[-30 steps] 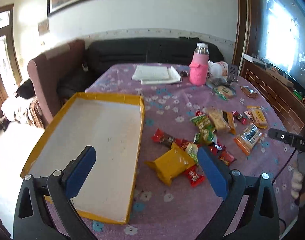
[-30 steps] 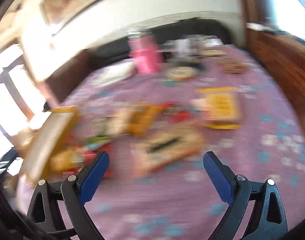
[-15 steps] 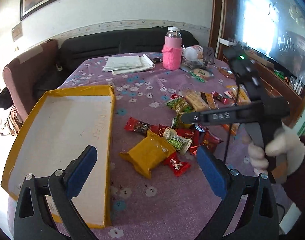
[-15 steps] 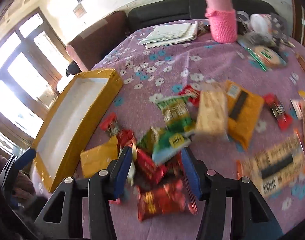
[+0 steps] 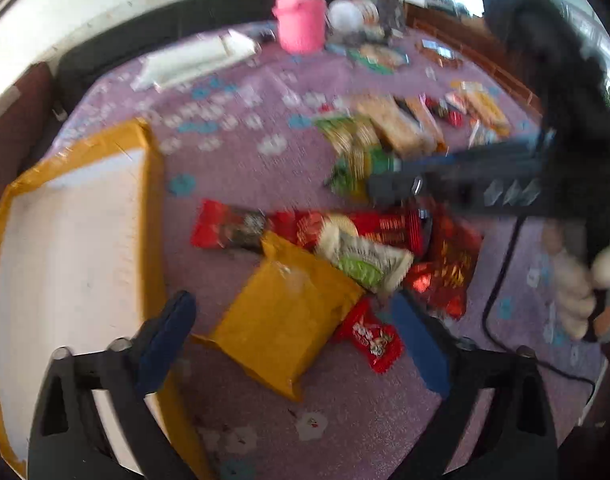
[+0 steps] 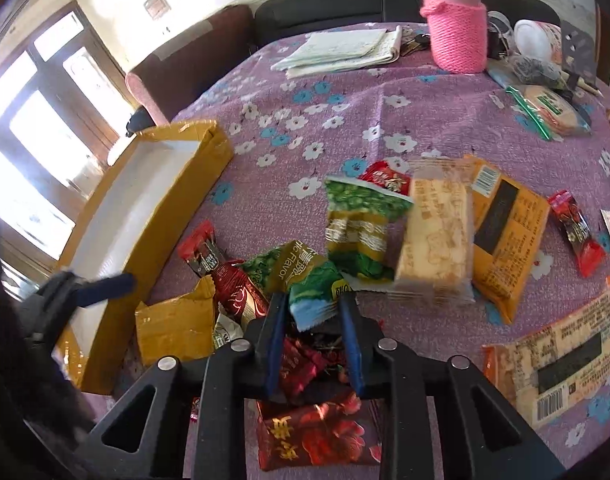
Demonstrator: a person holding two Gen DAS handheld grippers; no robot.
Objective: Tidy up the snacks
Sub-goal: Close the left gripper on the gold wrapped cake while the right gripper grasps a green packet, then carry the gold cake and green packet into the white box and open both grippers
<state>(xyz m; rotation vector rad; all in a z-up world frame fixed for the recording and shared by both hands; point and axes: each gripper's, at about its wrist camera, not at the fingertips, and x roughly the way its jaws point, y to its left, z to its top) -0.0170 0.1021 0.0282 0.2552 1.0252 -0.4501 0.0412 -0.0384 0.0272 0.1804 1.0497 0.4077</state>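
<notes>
Purple floral tablecloth (image 6: 425, 120); green packet (image 6: 305, 280) pinched between right tongs (image 6: 311, 312).

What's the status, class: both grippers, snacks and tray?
Right gripper closing on green packet. Left gripper closing, straddling yellow packet. Tray holds nothing. Snacks piled together.

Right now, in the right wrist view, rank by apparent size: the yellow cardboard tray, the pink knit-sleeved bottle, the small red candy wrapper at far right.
1. Yellow cardboard tray, largest.
2. Pink knit-sleeved bottle; it stands farther off, so its true size is unsure.
3. Small red candy wrapper, smallest.
</notes>
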